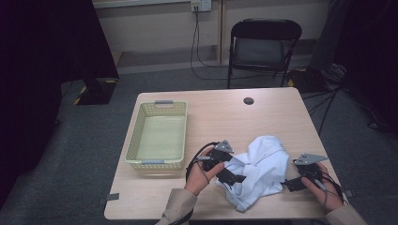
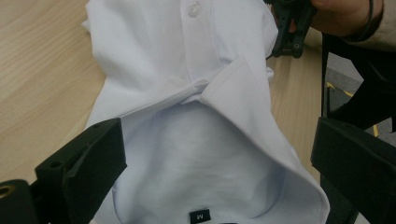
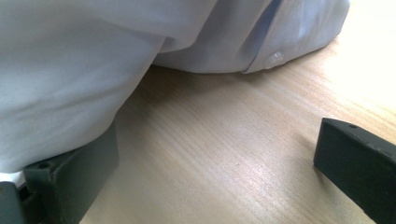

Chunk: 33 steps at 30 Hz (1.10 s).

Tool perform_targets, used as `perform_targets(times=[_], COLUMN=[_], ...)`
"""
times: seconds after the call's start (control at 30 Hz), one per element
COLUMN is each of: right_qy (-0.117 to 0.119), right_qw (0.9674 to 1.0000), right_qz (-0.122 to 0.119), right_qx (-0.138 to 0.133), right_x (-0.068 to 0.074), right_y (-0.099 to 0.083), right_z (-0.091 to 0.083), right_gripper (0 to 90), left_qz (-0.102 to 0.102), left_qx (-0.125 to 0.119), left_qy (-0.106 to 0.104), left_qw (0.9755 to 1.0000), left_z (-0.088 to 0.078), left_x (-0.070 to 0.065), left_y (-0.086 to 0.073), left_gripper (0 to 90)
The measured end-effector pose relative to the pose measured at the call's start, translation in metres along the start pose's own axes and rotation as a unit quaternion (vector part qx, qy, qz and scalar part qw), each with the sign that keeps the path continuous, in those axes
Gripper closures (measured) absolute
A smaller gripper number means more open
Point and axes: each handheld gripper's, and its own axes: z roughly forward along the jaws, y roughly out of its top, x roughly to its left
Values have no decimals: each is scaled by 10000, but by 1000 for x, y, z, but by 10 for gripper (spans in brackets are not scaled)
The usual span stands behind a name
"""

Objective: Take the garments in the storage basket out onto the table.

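Observation:
A crumpled white button-up shirt [image 1: 263, 164] lies on the wooden table [image 1: 220, 117] near its front right. My left gripper [image 1: 234, 177] is at the shirt's left edge. In the left gripper view it [image 2: 217, 140] stands open, its jaws wide on either side of the collar [image 2: 238, 88], with a black "M" size label [image 2: 199, 216] low between them. My right gripper [image 1: 287, 183] is at the shirt's right edge. It [image 3: 217, 140] is open too, bare table between the jaws and the white cloth [image 3: 70, 70] draped over its left jaw.
A pale yellow-green mesh basket [image 1: 133, 136] stands empty on the table's left half. A dark round grommet [image 1: 248, 101] sits near the far edge. Beyond the table are a black folding chair [image 1: 263, 47] and cables on the grey floor.

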Motion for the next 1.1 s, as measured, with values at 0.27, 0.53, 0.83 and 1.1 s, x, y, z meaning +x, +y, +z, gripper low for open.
perform_targets(times=[0.27, 0.53, 0.83, 1.1], right_qy=[0, 1, 0, 0], right_qw=[10000, 10000, 10000, 10000], right_qz=[1, 2, 2, 2], right_qx=[1, 1, 1, 1], right_x=[0, 0, 0, 0], right_y=[0, 0, 0, 0], right_z=[0, 0, 0, 0], right_gripper=[0, 0, 0, 0], left_qz=[-65, -52, -74, -116], left_qx=[-18, 10, 31, 7], left_qy=[45, 78, 82, 117], left_qw=[10000, 10000, 9999, 9999], left_z=[-8, -15, -20, -28], left_x=[3, 4, 4, 6], left_y=[-9, -15, -22, -29], left_gripper=[27, 27, 27, 27])
